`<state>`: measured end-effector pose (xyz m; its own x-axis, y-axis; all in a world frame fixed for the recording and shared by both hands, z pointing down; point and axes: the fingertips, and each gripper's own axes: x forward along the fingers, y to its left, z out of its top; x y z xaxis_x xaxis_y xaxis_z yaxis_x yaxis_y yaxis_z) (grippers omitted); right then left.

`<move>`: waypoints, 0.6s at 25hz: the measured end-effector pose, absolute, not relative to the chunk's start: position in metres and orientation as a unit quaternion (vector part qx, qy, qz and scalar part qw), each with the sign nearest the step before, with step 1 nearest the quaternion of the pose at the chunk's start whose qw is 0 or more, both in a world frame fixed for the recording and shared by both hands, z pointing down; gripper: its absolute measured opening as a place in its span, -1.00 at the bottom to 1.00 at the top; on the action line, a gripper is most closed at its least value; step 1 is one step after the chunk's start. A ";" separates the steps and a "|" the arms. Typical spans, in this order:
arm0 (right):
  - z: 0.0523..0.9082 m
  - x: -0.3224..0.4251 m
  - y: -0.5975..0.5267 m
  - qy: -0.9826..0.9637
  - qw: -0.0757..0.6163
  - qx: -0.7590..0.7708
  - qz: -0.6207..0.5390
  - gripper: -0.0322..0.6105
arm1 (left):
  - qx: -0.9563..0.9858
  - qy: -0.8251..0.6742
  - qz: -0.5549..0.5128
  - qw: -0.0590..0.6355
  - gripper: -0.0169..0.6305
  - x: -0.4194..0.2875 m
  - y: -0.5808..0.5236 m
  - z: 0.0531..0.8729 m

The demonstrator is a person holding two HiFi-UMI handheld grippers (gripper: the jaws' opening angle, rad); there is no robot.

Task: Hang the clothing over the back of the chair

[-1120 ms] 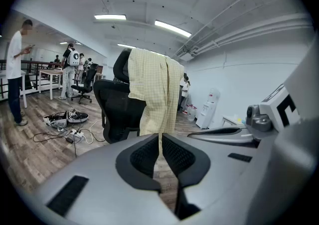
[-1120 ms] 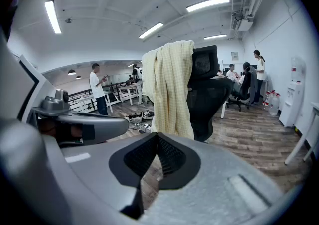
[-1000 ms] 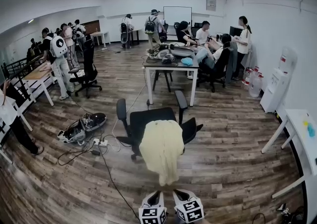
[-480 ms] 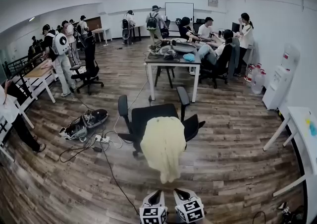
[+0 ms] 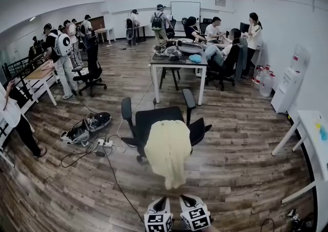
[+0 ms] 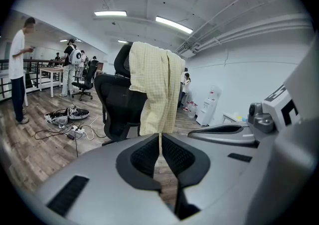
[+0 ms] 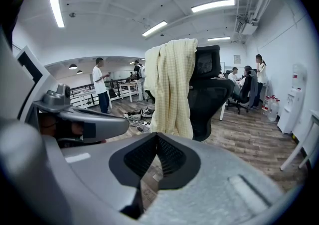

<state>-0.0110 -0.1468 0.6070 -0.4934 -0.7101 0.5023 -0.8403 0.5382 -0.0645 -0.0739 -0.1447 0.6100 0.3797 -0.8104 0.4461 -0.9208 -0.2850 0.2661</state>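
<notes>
Yellow checked shirt (image 5: 167, 151) drapes over the black office chair (image 5: 154, 120) backrest, likely balanced to hold there; left tool (image 6: 159, 142) and right tool (image 7: 156, 139), both pressed together and empty, hover nearby

Soft, matt, fine-checked cloth for the clothing (image 5: 167, 151). Black matt plastic and mesh on the chair (image 5: 154, 117). Wood-grain planks, faintly glossy, for the floor (image 5: 236, 164). Smooth grey plastic, ribbed black jaws on left gripper (image 6: 160, 138) and right gripper (image 7: 157, 137).
</notes>
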 end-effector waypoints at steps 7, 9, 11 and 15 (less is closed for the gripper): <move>0.613 -0.004 -0.146 -0.844 0.215 0.463 0.166 -0.89 | 0.795 -0.540 0.114 0.250 -0.87 -0.066 -0.145 0.613; 0.617 -0.005 -0.145 -0.845 0.213 0.462 0.167 -0.89 | 0.795 -0.540 0.116 0.251 -0.87 -0.065 -0.145 0.614; 0.624 -0.007 -0.143 -0.847 0.214 0.456 0.172 -0.89 | 0.795 -0.539 0.118 0.251 -0.87 -0.066 -0.144 0.615; 0.625 -0.009 -0.139 -0.849 0.219 0.447 0.178 -0.89 | 0.793 -0.541 0.120 0.251 -0.87 -0.069 -0.144 0.618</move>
